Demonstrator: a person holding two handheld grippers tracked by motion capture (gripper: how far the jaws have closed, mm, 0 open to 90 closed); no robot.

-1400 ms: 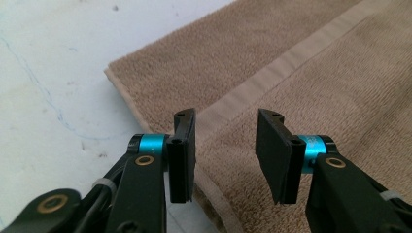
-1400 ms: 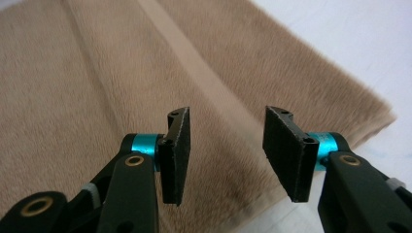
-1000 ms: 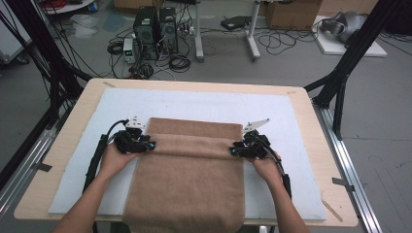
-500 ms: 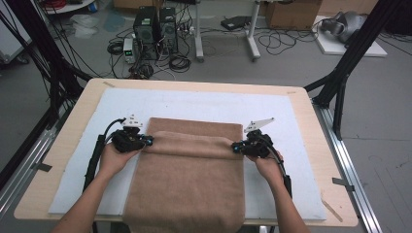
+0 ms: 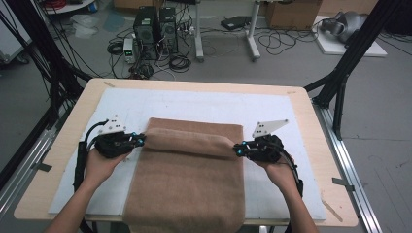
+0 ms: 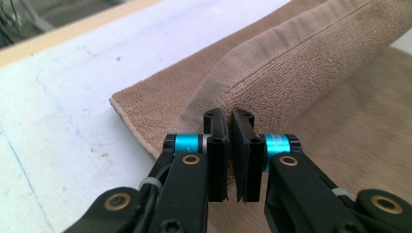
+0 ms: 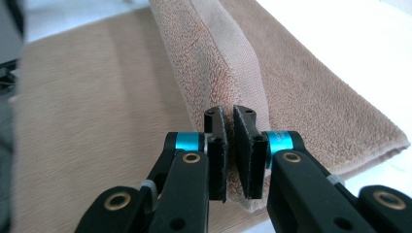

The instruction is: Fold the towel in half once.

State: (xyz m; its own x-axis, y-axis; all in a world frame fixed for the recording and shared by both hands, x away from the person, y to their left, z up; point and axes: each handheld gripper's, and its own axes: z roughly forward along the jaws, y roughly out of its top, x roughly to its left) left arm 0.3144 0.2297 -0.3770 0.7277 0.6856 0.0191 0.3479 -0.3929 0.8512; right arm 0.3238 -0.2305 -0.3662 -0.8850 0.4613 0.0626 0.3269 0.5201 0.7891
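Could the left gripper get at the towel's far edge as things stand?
Probably not yet: the left gripper is shut on the towel, so it would have to let go first; the way there looks free.

Left gripper (image 5: 138,141) and right gripper (image 5: 238,149): black bodies, black jaws with flat pads, cyan collars, brass-coloured pivot screws. Grey three-cornered plate with small holes tops each. Black cables trail back. Forearms bare, no sleeves.

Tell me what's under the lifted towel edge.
Under the raised edge, pinched by the left gripper and right gripper, lies more of the same towel. The white mat beneath the towel is covered there.
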